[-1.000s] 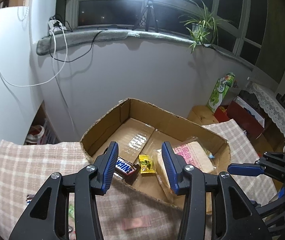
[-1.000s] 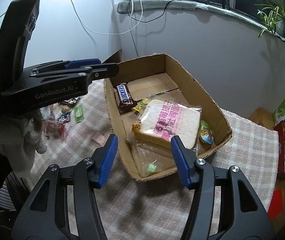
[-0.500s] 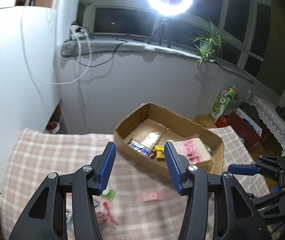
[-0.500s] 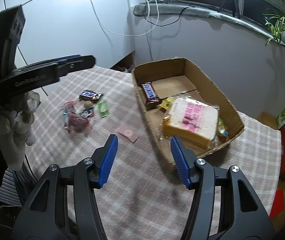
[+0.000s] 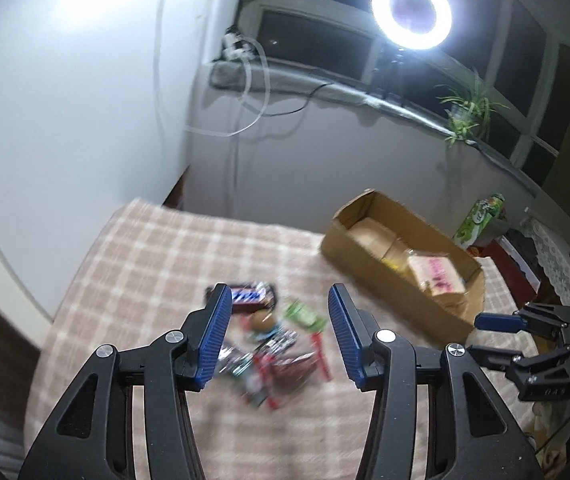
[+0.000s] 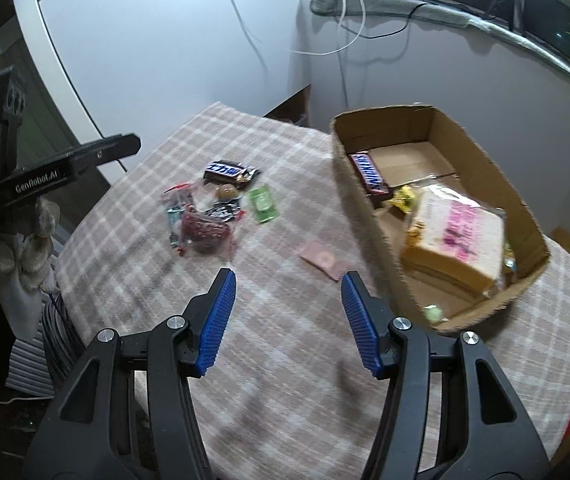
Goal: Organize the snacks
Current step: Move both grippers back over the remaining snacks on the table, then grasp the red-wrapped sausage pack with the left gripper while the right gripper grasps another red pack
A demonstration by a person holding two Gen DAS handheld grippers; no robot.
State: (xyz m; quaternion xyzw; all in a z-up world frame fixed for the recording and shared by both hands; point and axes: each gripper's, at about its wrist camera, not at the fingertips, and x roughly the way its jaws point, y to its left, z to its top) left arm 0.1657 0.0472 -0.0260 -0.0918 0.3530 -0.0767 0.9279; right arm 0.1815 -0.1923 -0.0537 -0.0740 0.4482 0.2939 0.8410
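Snack pile beyond open, empty left jaws

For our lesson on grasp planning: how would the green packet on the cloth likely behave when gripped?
The green packet lies flat and thin, so it is probably light and floppy. Its film looks glossy, so it may slip between pads. Lying flush on the checked cloth, it seems hard to get under.

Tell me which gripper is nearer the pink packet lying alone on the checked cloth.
Right. The right gripper hangs just short of the pink packet, open and empty. The left gripper hovers over the snack pile farther away.
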